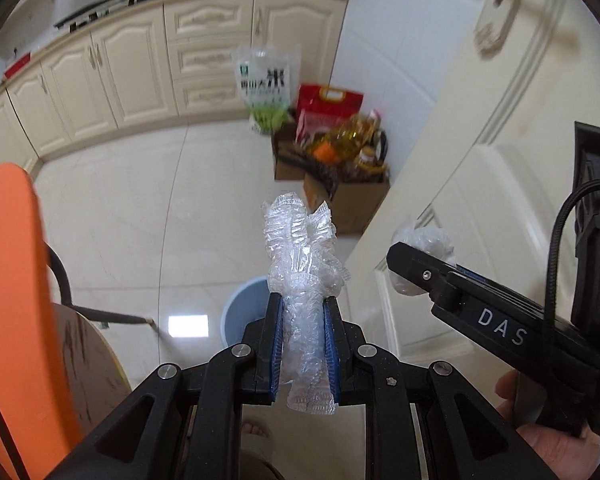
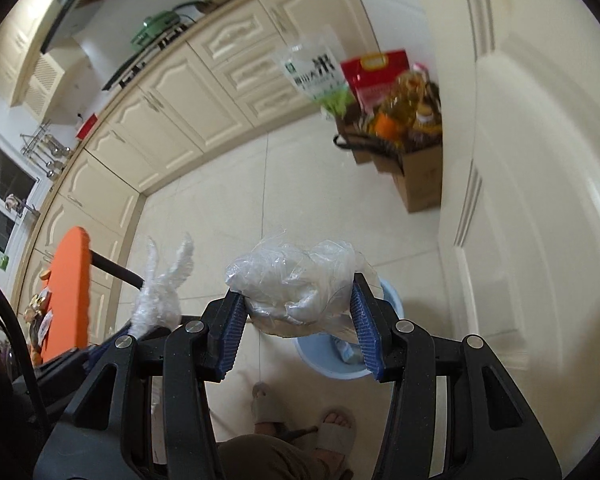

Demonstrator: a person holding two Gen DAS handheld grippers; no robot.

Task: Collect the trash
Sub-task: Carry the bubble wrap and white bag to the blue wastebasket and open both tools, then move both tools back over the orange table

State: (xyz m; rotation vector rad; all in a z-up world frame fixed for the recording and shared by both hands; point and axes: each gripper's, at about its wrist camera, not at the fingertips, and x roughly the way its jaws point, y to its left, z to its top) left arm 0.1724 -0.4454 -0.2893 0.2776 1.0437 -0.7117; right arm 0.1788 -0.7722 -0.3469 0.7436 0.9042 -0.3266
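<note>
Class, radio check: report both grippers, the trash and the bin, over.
Left gripper shut on crinkled plastic wrap. Right gripper shut on crumpled plastic bag. Blue bin on floor directly below. Nothing in the way.

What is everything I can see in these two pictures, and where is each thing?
crinkled plastic wrap: one, clear, clamped in left gripper
plastic bag wad: one, clear-whitish, clamped in right gripper
bin: one, pale blue, on floor below both grippers
cardboard boxes: two or three, brown, by door, holding groceries
oil bottle: one, yellow, in the boxes
rice bags: two, white-green and red, behind the boxes
pot: one, green, on stove
chair back: one, orange, left
person's feet: two, in grey slippers
</note>
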